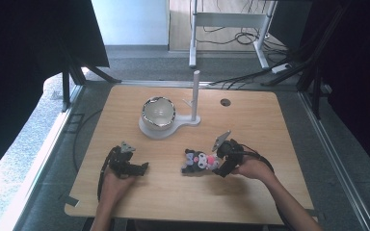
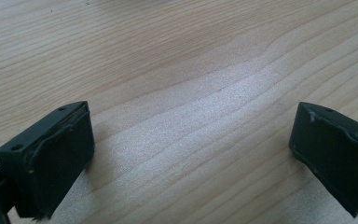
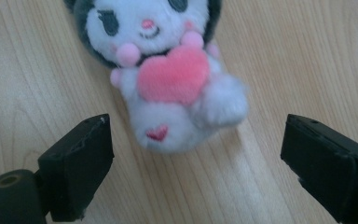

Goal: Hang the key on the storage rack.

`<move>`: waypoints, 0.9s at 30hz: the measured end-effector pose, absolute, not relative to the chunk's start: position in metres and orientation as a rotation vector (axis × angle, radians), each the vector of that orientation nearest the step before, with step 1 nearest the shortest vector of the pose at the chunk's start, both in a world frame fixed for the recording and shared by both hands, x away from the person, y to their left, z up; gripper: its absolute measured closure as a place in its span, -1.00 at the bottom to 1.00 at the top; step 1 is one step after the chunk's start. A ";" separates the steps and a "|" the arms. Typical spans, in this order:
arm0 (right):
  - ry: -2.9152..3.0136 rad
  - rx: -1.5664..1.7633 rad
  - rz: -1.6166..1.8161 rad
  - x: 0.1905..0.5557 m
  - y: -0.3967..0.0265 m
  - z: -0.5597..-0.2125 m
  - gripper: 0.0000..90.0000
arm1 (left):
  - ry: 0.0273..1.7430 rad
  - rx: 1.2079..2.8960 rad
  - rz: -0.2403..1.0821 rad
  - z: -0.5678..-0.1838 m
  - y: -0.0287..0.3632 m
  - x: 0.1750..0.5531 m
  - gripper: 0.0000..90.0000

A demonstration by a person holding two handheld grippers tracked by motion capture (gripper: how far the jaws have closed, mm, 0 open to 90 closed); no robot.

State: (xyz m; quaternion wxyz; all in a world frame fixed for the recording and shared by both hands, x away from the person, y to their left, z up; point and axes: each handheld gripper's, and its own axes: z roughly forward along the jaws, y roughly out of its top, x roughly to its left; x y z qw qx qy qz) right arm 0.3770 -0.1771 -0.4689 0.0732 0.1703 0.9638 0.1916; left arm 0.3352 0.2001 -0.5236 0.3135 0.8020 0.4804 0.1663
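right tool agape just short of plush, bowl and stand beyond; left tool agape over bare worktop

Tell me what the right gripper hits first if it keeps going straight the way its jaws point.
Probably the white and grey plush toy holding a pink heart: it lies on the wooden table just ahead of the open right gripper, roughly centred between the jaws. Its feet come first.
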 end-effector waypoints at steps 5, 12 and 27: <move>2.938 0.453 0.524 0.381 -0.162 -0.467 -0.69 | 1.266 2.116 0.438 -0.524 0.200 0.335 -1.00; 2.996 0.380 0.433 0.387 -0.144 -0.467 -0.65 | 1.267 2.115 0.438 -0.524 0.200 0.335 -1.00; 3.111 0.210 0.214 0.399 -0.111 -0.472 -0.26 | 1.264 2.120 0.437 -0.523 0.200 0.335 -1.00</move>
